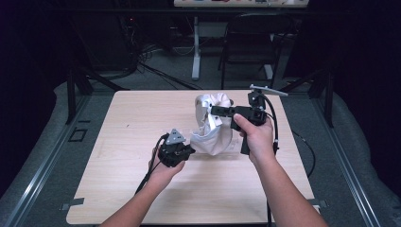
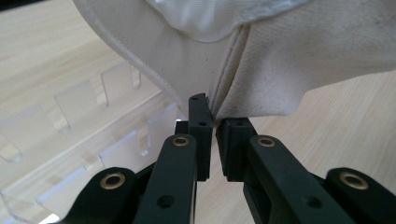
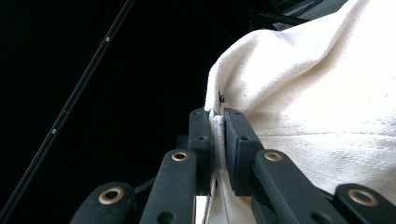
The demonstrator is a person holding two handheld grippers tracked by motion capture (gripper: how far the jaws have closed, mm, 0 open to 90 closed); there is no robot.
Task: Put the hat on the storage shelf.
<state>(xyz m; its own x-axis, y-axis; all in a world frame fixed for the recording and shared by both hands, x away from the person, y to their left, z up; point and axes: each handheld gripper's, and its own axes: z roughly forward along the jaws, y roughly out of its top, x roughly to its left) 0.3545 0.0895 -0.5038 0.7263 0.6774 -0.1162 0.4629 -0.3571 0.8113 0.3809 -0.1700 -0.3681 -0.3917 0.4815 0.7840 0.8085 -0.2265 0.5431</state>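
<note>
A cream cloth bag (image 1: 215, 135) stands crumpled in the middle of the wooden table (image 1: 142, 123). My right gripper (image 1: 213, 110) holds its upper part from the right. In the right gripper view the gripper (image 3: 217, 116) is shut on a fold of the bag (image 3: 317, 107). My left gripper (image 1: 190, 150) is at the bag's lower left corner. In the left gripper view the gripper (image 2: 214, 109) is pinched on a seam at the bag's (image 2: 280, 65) bottom edge. A clear slotted plastic piece (image 2: 93, 140) lies under the bag, to the left of the jaws.
A black chair (image 1: 250, 42) and a white desk leg (image 1: 196, 47) stand beyond the table's far edge. Cables run over the grey floor (image 1: 161, 71). Black stands flank the table at left (image 1: 72, 90) and right (image 1: 326, 90).
</note>
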